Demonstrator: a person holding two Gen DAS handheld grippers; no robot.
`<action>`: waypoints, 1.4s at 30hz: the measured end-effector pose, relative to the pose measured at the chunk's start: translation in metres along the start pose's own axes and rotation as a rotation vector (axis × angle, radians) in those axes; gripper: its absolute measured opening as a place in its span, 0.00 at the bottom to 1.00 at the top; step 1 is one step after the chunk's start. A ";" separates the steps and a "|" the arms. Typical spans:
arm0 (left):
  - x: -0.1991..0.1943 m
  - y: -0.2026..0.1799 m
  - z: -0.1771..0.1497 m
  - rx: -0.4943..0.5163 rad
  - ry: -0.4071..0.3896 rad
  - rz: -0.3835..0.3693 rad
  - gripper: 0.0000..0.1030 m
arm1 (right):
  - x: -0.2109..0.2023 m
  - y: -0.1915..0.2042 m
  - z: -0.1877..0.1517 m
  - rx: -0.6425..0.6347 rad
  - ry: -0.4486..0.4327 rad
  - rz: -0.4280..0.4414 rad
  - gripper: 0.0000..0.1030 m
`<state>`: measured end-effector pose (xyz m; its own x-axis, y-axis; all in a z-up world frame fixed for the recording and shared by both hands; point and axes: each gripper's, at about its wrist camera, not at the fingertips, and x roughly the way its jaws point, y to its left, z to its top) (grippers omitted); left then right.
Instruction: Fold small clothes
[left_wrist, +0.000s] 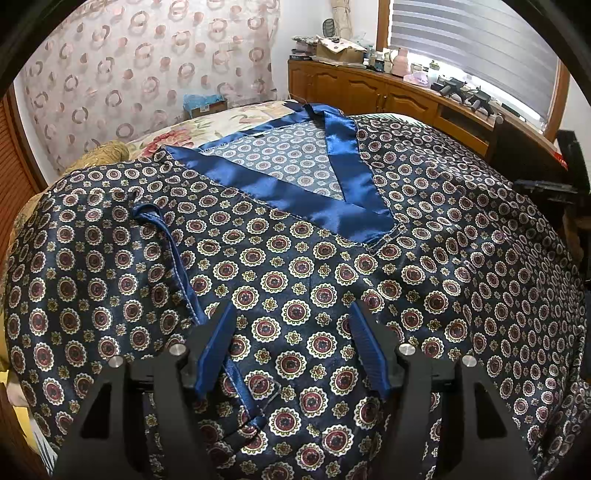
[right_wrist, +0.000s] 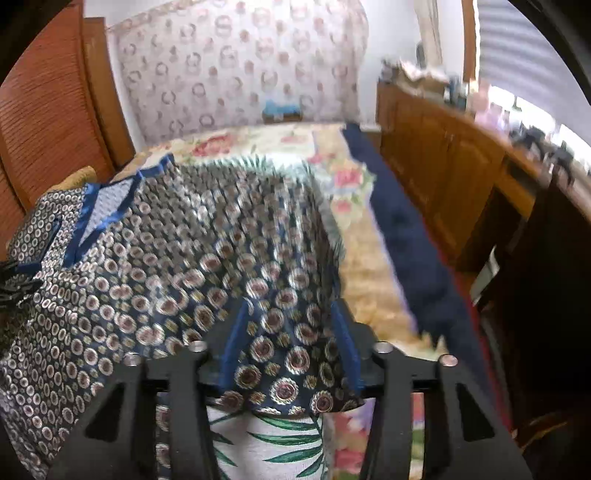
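The patterned top (left_wrist: 295, 266) lies spread face-up on the bed (right_wrist: 369, 266), collar toward twelve o'clock. The left claw (left_wrist: 291, 332) hovers spread above its middle; the right claw (right_wrist: 291, 332), spread, straddles the hem without pinching. Folding looks barely begun; next, pinch an edge and carry it across.

A navy satin garment (left_wrist: 303, 258) printed with red-and-cream medallions lies spread across the bed, its plain blue V-neck collar (left_wrist: 354, 184) pointing toward the camera. A blue strap (left_wrist: 177, 258) runs down the cloth and passes just beside the left finger of the left gripper (left_wrist: 291, 325), whose jaws stand apart over the fabric with nothing between them. Behind, a floral bedspread (left_wrist: 207, 125), a circle-patterned curtain (left_wrist: 147, 66) and a cluttered wooden cabinet (left_wrist: 369, 88).
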<state>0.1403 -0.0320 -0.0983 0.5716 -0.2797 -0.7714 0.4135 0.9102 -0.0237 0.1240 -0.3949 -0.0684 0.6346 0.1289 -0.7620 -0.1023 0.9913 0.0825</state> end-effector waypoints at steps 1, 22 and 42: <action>-0.002 -0.002 0.000 0.007 -0.009 0.002 0.61 | 0.007 -0.005 -0.003 0.020 0.028 0.011 0.47; -0.061 -0.025 0.017 -0.091 -0.201 -0.048 0.61 | -0.038 0.046 0.021 -0.177 -0.155 -0.018 0.00; -0.089 -0.049 0.008 -0.056 -0.274 -0.066 0.61 | -0.014 0.121 -0.013 -0.247 -0.033 0.154 0.29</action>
<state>0.0750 -0.0540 -0.0235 0.7181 -0.4044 -0.5664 0.4212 0.9004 -0.1088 0.0924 -0.2771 -0.0560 0.6215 0.2821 -0.7308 -0.3801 0.9244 0.0335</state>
